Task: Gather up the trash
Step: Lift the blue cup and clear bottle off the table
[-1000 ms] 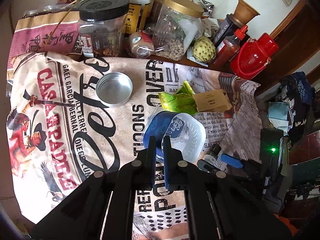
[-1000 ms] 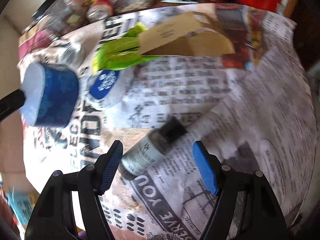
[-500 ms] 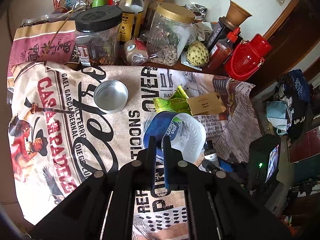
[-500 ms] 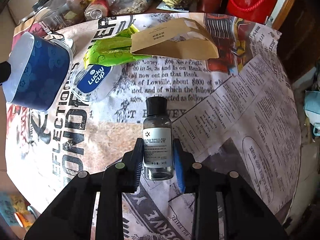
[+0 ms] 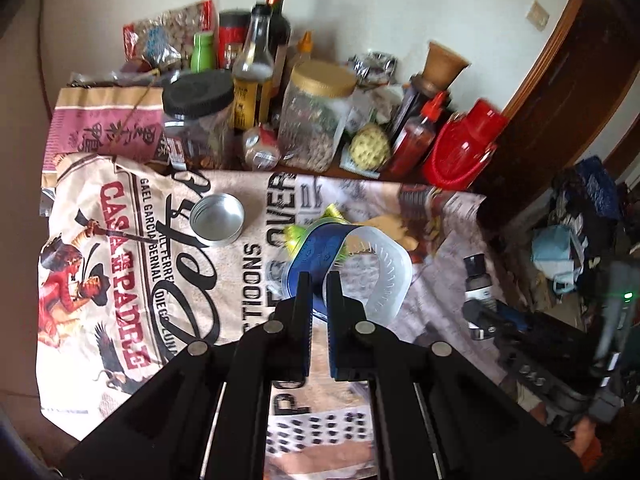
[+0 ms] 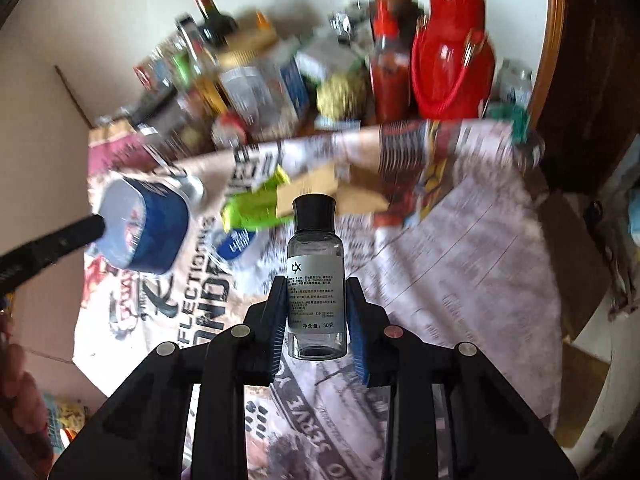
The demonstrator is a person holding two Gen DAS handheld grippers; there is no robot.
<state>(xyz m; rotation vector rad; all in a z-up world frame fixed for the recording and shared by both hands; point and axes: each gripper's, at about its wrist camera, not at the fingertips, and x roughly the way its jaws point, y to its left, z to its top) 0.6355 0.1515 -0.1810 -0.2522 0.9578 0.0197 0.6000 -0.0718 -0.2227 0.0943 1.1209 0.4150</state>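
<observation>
- Clamped between its blue pads, the right gripper [image 6: 316, 312] has a small clear bottle [image 6: 316, 280] with a black cap; the bottle stands upright between the fingers, cap pointing away from the camera, clear of the cloth [image 6: 460, 264] below.
- The left gripper [image 5: 319, 300] is pinched nearly closed on the rim of a blue-and-white cup [image 5: 352, 264], which hangs from the fingertips with its open mouth turned toward the camera.
- From the right wrist view, that cup sits to the left of the bottle, on the end of the black left finger.
- Beyond the bottle on the cloth lie a green wrapper [image 6: 256, 208], a brown paper packet [image 6: 320, 196] touching it, and a blue-labelled lid [image 6: 236, 244] just beside the wrapper.
- A round metal tin [image 5: 217, 219] lies open on the cloth, left of the cup in the left wrist view.
- At the table's back edge stand jars, bottles, a red sauce bottle [image 5: 416, 140] and a red jug [image 5: 464, 148], blurred in the right view.
</observation>
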